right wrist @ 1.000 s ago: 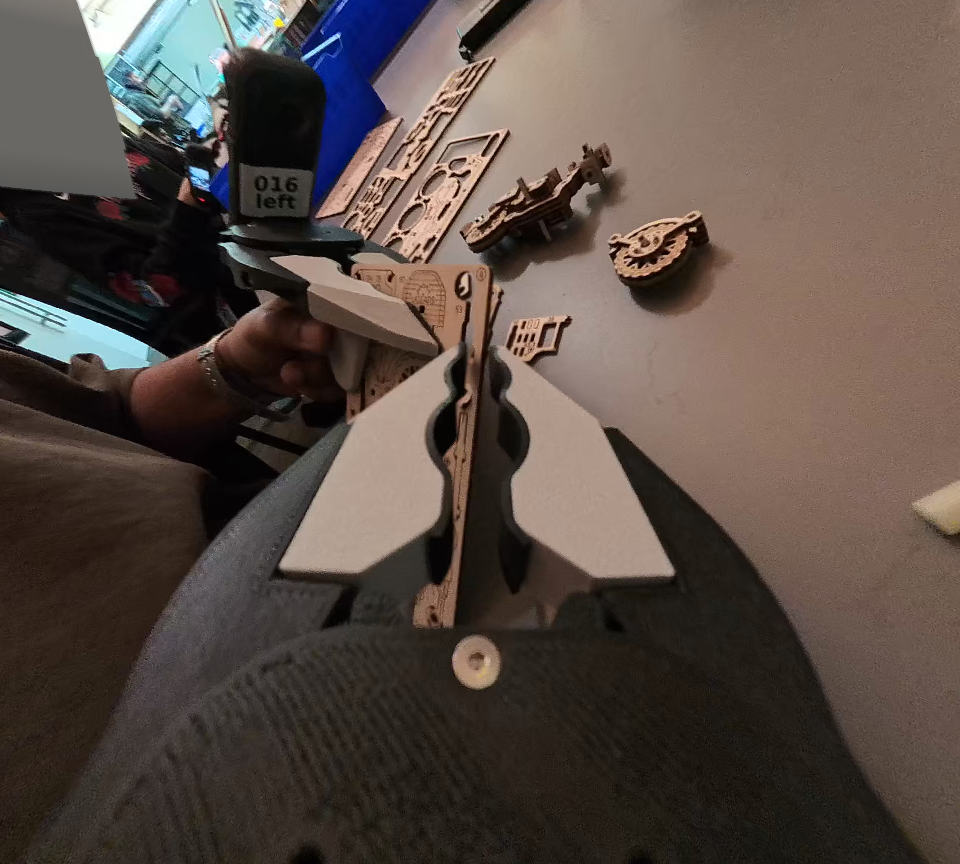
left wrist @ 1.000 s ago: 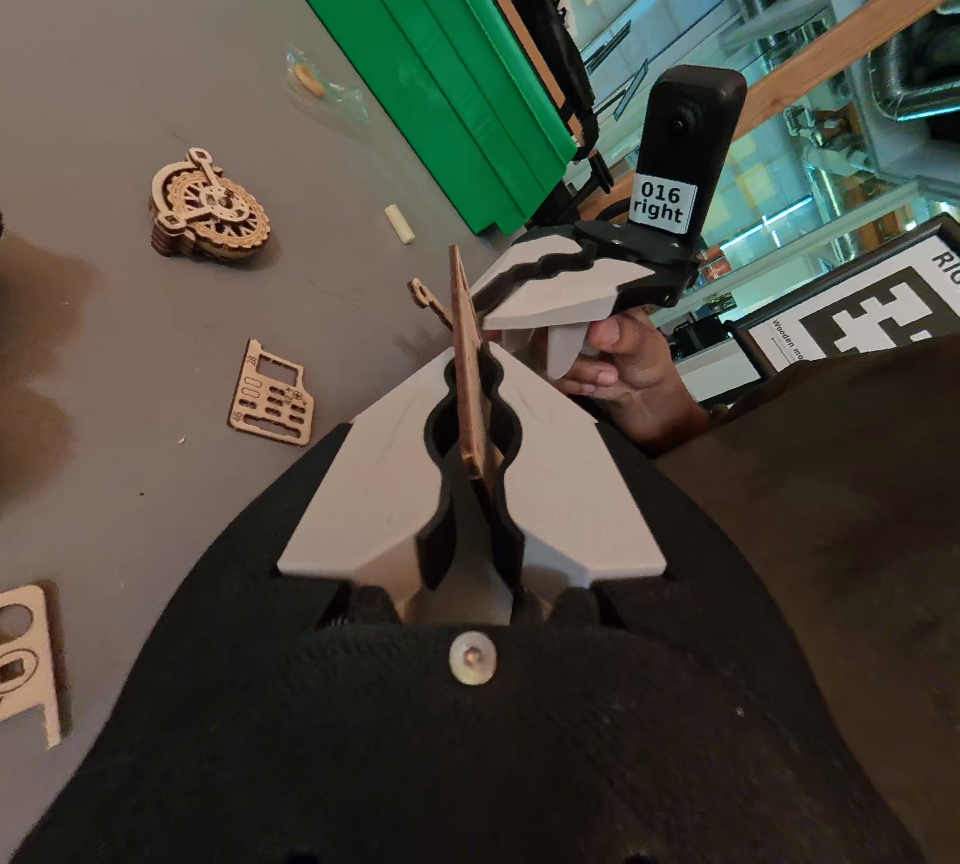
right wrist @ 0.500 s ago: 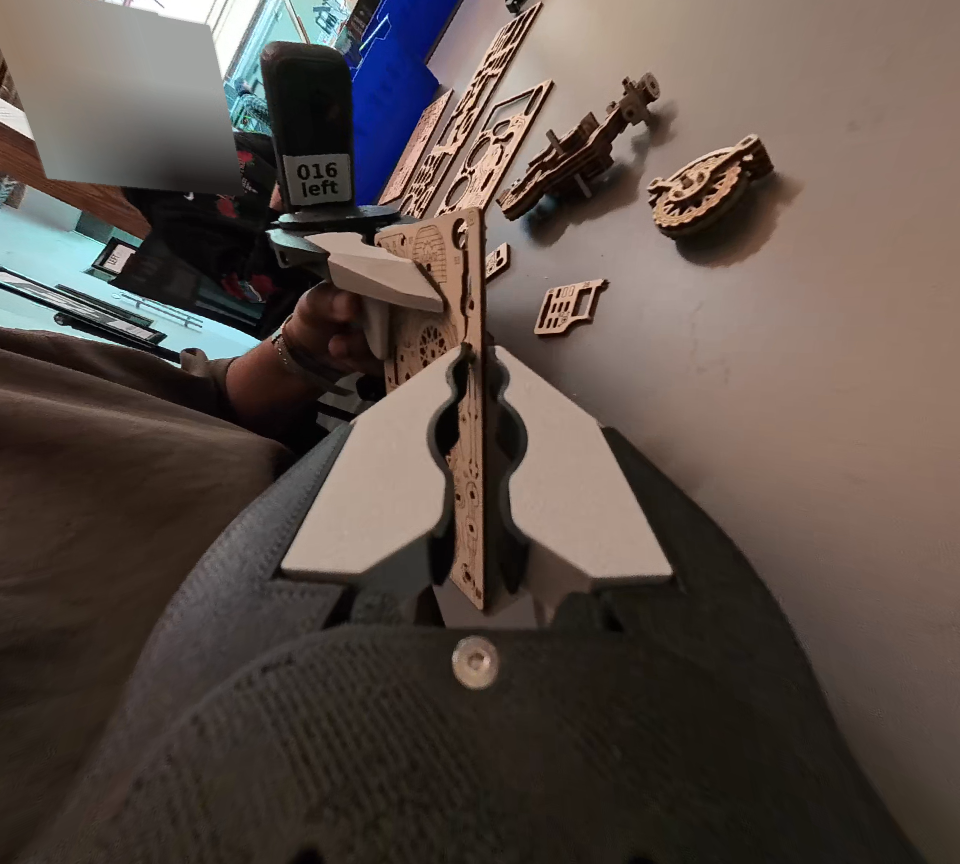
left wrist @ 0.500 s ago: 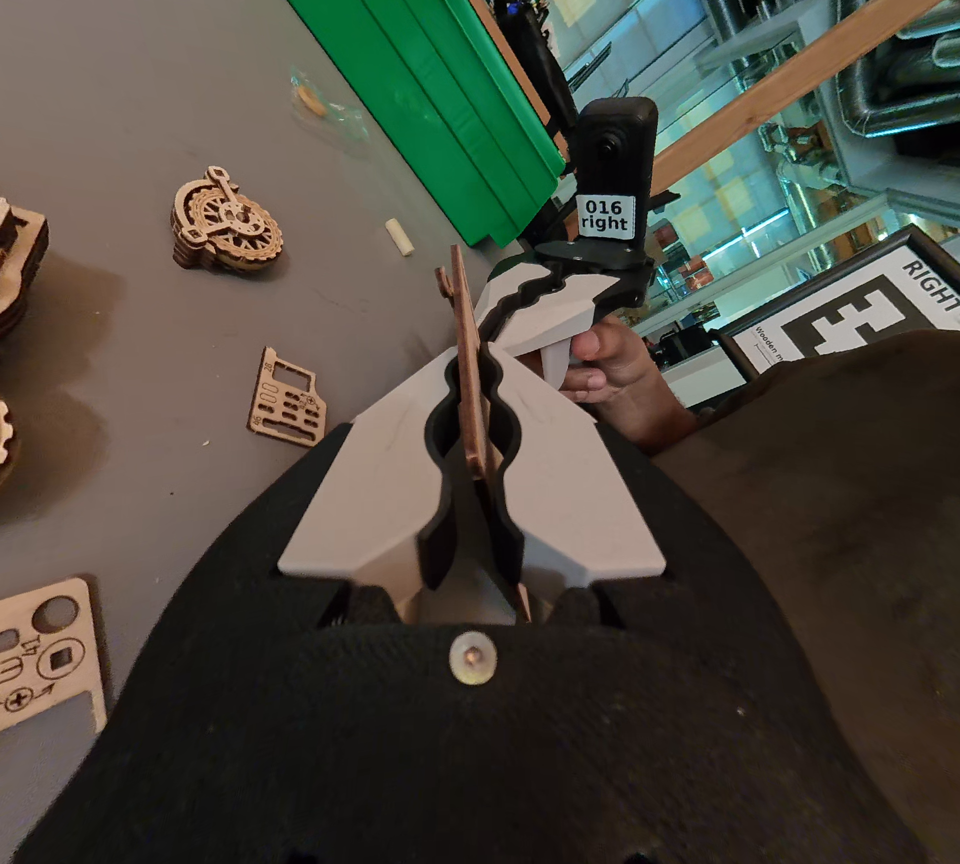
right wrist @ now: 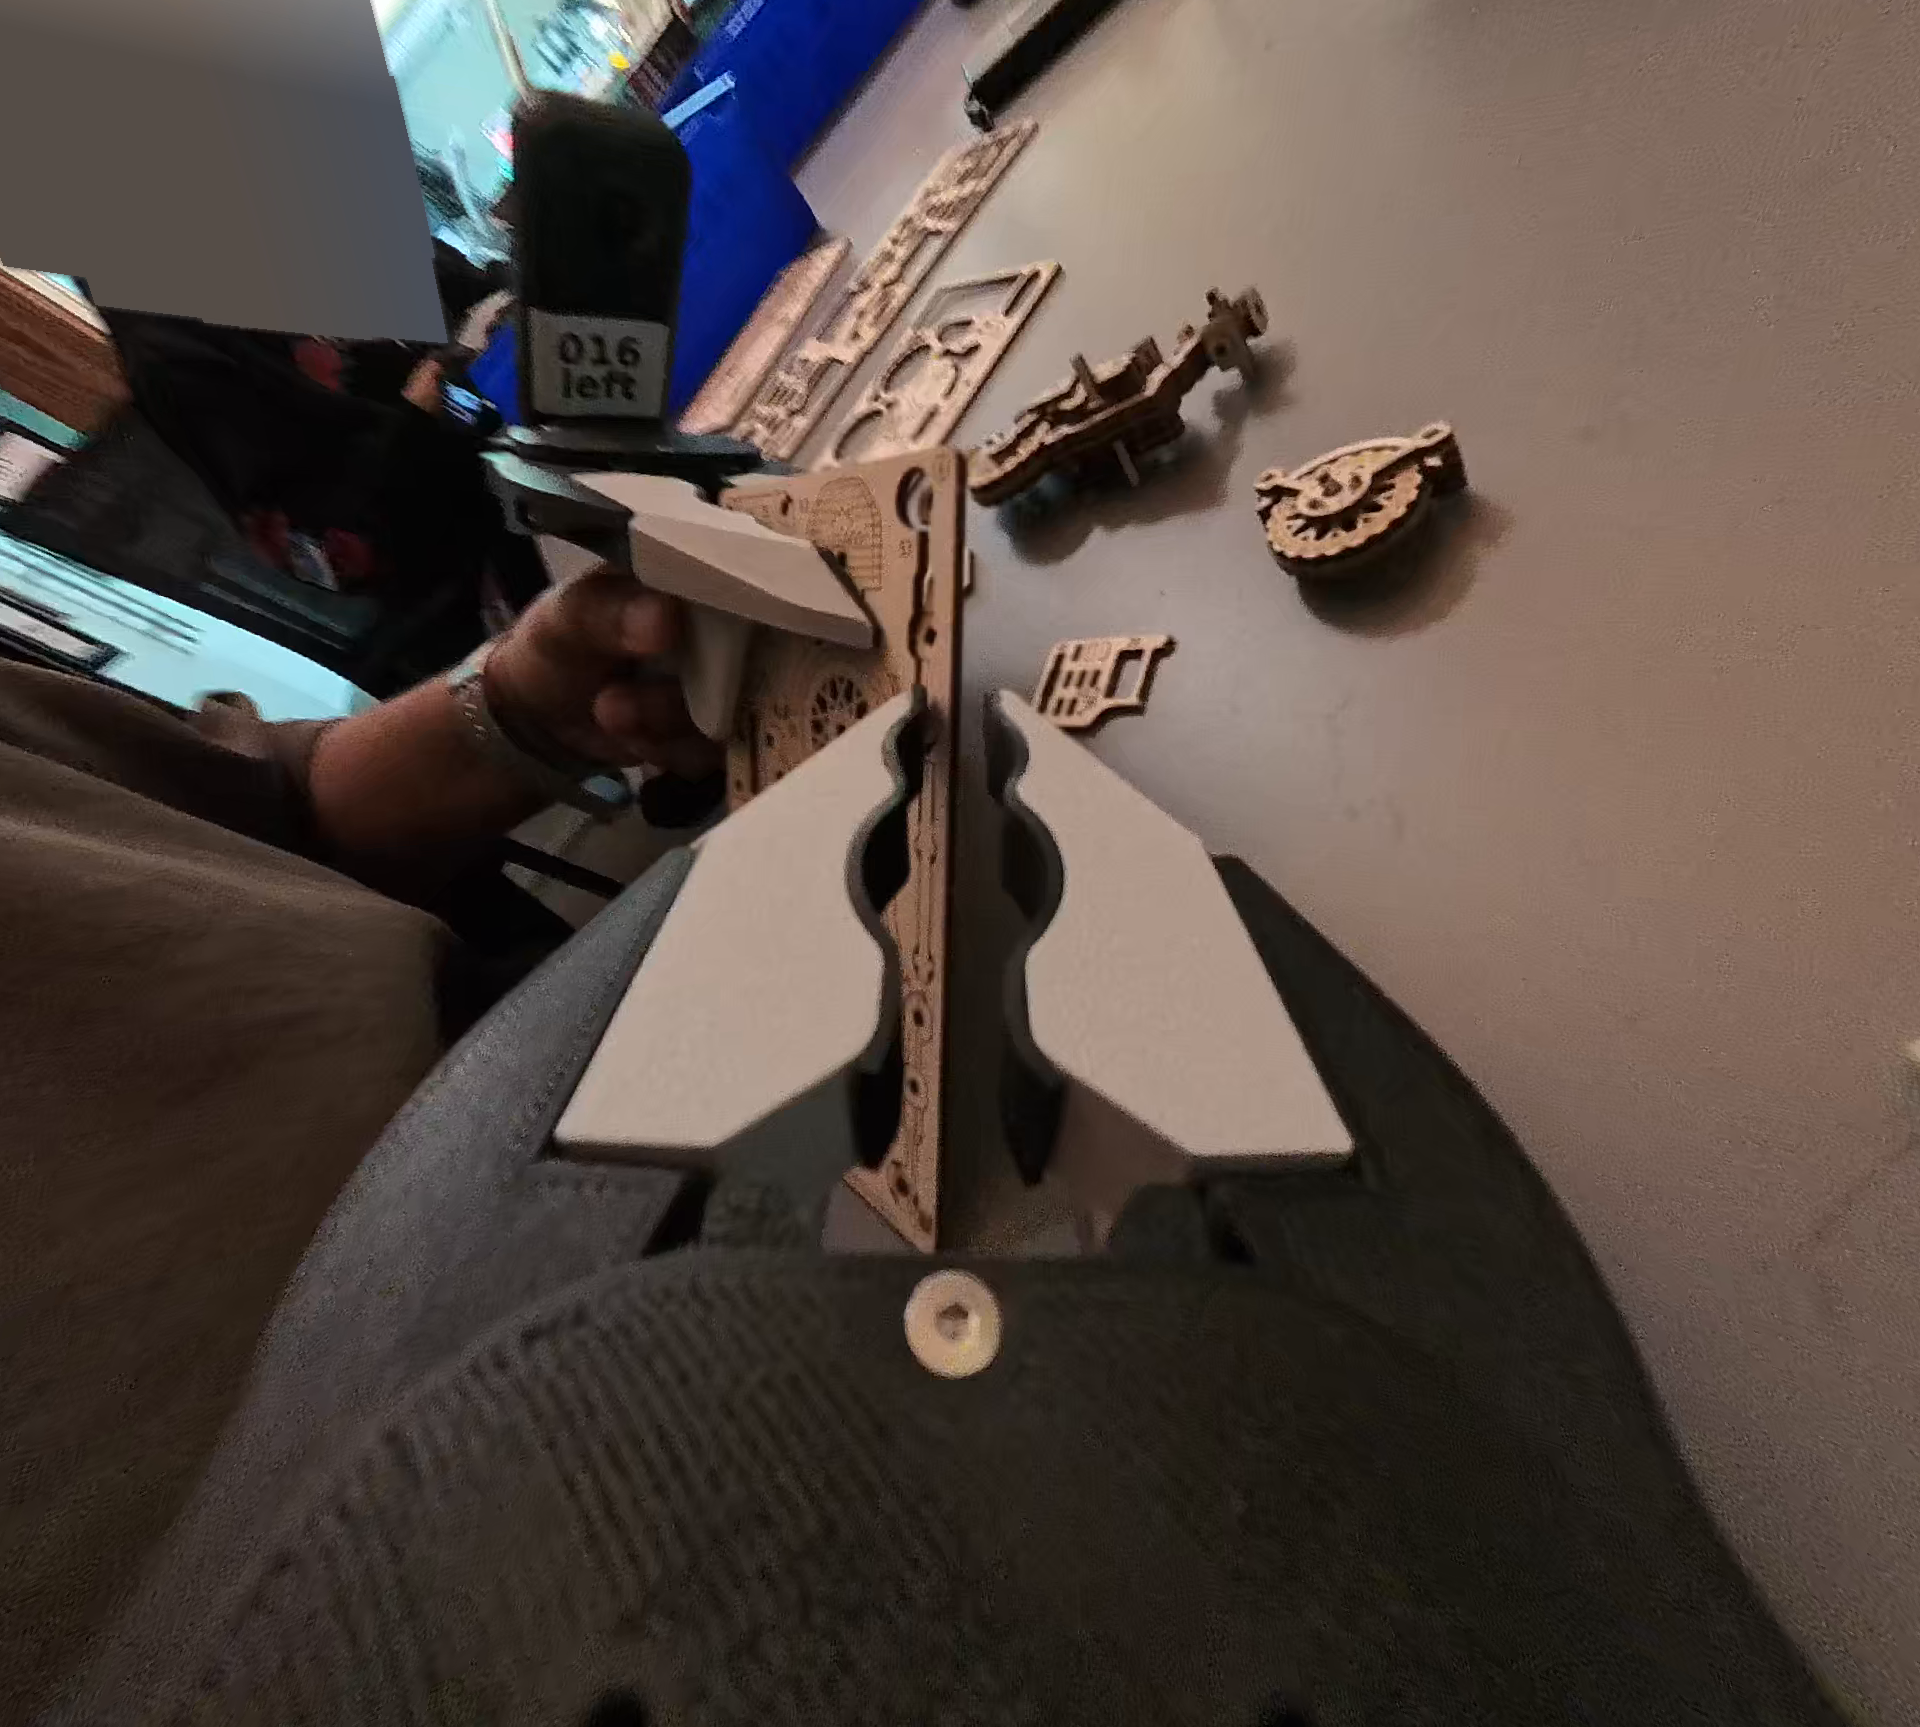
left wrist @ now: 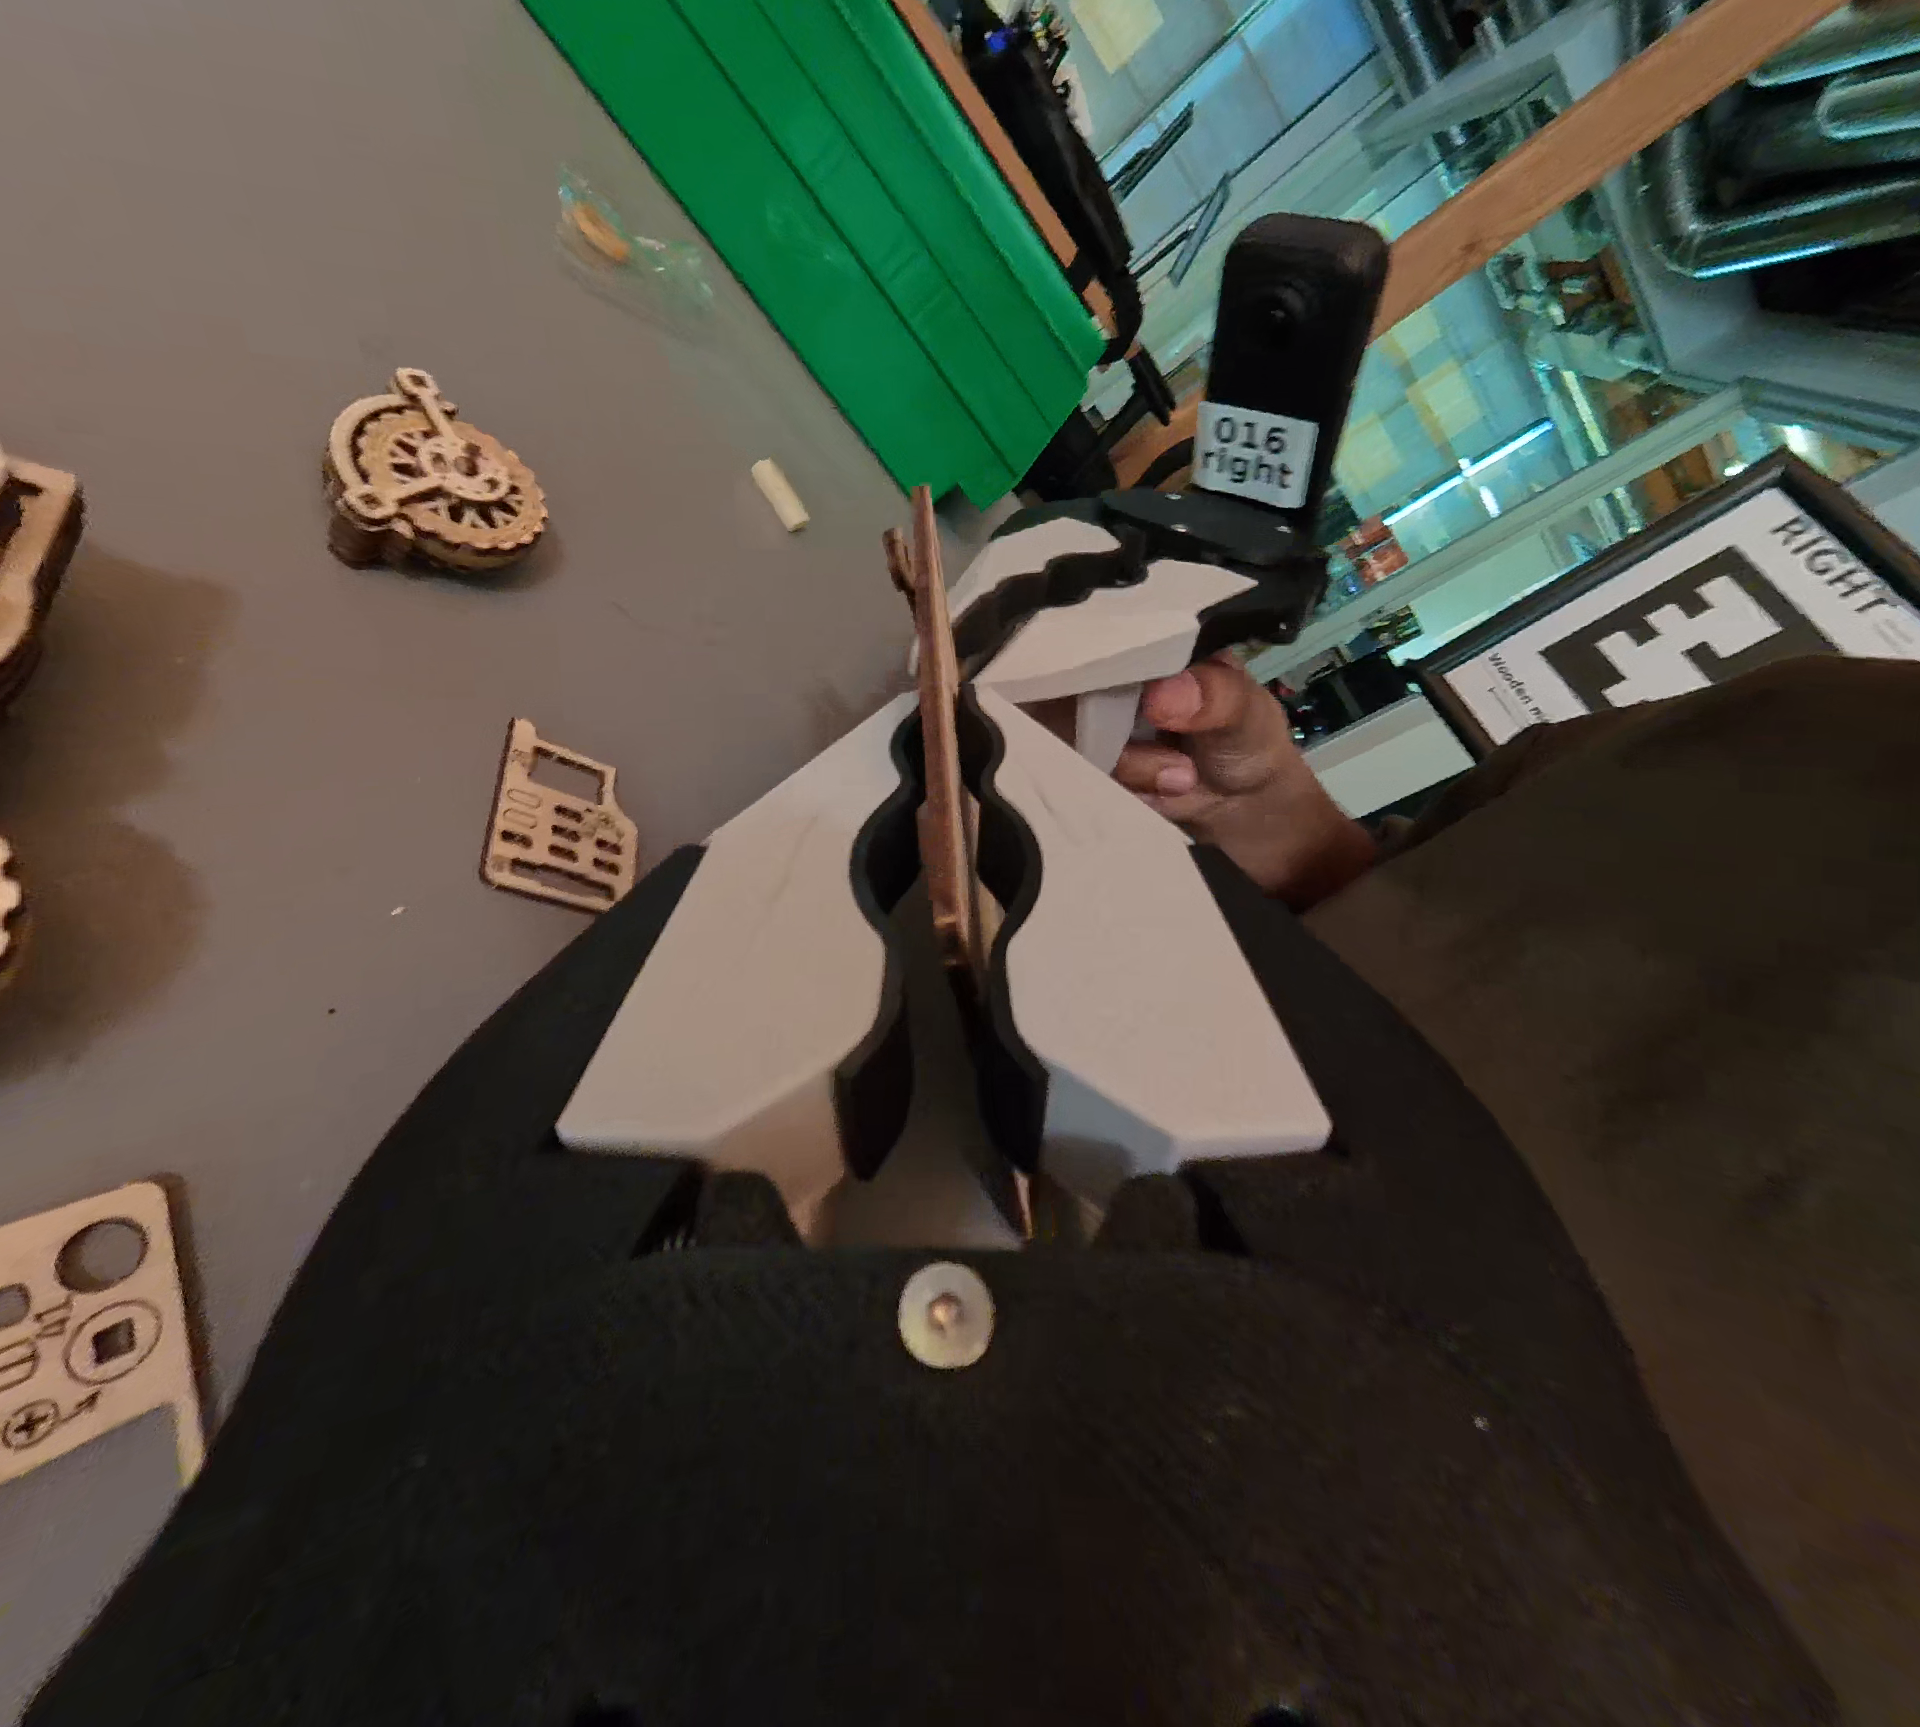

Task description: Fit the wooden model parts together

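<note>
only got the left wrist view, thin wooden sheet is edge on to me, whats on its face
Observer: The flat laser-cut wooden sheet has engraved, still-attached parts on its face: an arched grille near the top corner and a spoked round pattern lower down.
Operator: how deep does it sit in the right gripper
Observer: It runs the whole way between the right gripper's fingers, from the tips down to their base, with the jaws closed on it.
Operator: and where does my left gripper bite it
Observer: The left gripper comes in from the side and clamps the sheet's upper part, just above the right gripper's fingertips.
</note>
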